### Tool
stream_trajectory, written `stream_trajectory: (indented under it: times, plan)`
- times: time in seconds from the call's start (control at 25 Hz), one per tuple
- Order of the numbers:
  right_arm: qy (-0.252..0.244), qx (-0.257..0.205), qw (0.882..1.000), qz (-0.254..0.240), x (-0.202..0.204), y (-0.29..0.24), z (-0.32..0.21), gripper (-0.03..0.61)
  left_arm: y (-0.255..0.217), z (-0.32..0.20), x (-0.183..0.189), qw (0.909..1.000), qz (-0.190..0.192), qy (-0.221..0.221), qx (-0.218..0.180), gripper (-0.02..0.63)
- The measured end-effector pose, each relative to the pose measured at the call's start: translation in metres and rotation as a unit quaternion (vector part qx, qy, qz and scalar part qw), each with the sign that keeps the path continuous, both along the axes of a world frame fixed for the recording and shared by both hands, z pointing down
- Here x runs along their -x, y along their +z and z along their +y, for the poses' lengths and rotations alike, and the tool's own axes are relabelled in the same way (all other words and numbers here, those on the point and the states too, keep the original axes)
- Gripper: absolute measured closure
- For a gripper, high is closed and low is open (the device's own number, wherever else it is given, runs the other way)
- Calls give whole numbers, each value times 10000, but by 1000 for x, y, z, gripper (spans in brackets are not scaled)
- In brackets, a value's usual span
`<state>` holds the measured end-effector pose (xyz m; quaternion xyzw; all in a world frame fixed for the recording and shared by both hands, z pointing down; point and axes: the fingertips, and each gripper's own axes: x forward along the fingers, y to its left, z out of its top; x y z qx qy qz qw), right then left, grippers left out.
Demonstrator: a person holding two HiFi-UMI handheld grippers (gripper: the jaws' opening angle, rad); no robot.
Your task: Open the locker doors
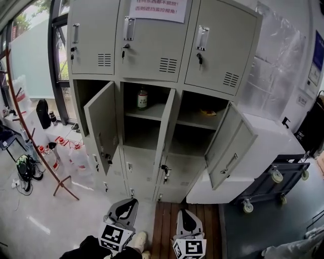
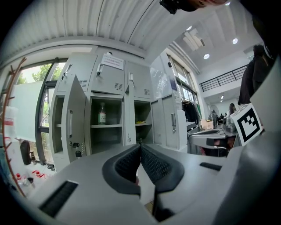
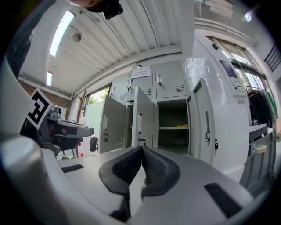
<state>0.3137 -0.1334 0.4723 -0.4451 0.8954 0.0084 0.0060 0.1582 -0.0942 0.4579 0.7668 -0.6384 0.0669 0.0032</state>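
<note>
locker (image 1: 152,66) stands ahead of both grippers, well apart from their tips. left gripper (image 1: 127,206) is held low, and in its own view the two ribbed pads (image 2: 127,162) meet at the tips with nothing between them. right gripper (image 1: 186,218) is just beside it, on its right side; its jaws are also pressed together and hold nothing.

three doors of the middle row are open. left door (image 1: 104,126) is ahead and to the left of the left gripper, swung outward, with a key (image 1: 107,159) in its lock. middle door (image 1: 166,131) is ahead, between the lines of the two grippers, and shows almost edge-on. right door (image 1: 230,144) is ahead and to the right of the right gripper, also swung outward.

the doors of the top row are closed, and a paper notice (image 1: 158,10) with red print is on them. the lower doors that show are closed too. behind the middle door a bottle (image 1: 143,98) stands upright on a shelf. in the right compartment something yellow (image 1: 207,112) lies on the shelf; i cannot tell what it is. a trolley (image 1: 268,182) stands far to the right of the right gripper.
</note>
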Motion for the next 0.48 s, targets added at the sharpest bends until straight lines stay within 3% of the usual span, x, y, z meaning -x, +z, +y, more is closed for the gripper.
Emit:
stream_trajectory:
  times: [0.48]
  plan:
    - [-128,-65,9999,75,11,-1,5,563,1,4,5,10000,-2,-12,-20,589]
